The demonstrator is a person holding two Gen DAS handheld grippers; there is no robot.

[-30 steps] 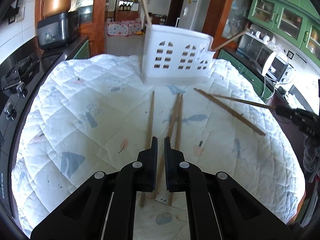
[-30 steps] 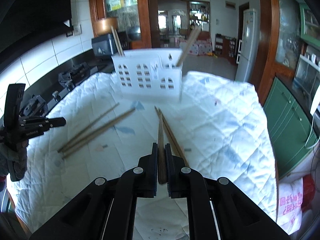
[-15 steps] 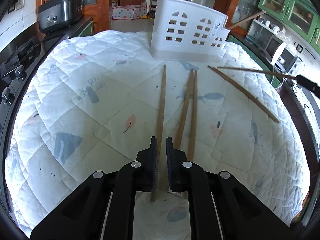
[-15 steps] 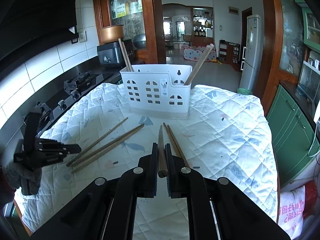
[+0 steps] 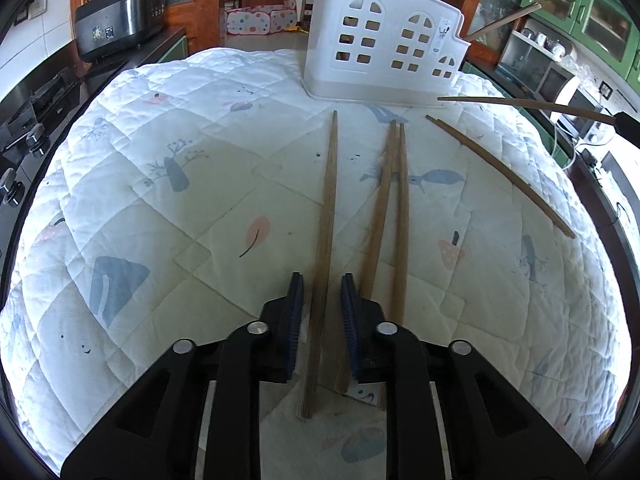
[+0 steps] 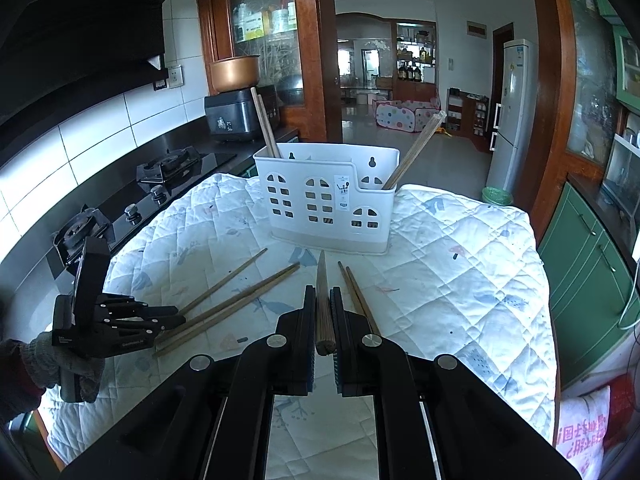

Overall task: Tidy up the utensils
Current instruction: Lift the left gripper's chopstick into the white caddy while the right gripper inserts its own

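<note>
A white slotted utensil holder (image 5: 382, 42) (image 6: 326, 204) stands at the far side of the quilted table with chopsticks leaning in both ends. Several wooden chopsticks lie on the quilt. My left gripper (image 5: 322, 294) is open low over the quilt, its jaws astride the near end of one chopstick (image 5: 326, 224); a pair (image 5: 390, 208) lies just right of it. My right gripper (image 6: 321, 296) is shut on a single chopstick (image 6: 322, 304) held above the table, pointing at the holder. That chopstick shows in the left wrist view (image 5: 520, 106). The left gripper shows in the right wrist view (image 6: 116, 320).
Another pair of chopsticks (image 5: 500, 176) lies at the right of the quilt. A gas hob (image 6: 168, 168) and a black cooker (image 5: 120, 20) sit on the counter to the left. Green cabinets (image 6: 592, 268) stand close on the right.
My left gripper has dropped lower and opened around the left chopstick's near end. My right gripper has lifted its chopstick higher and back from the table.
</note>
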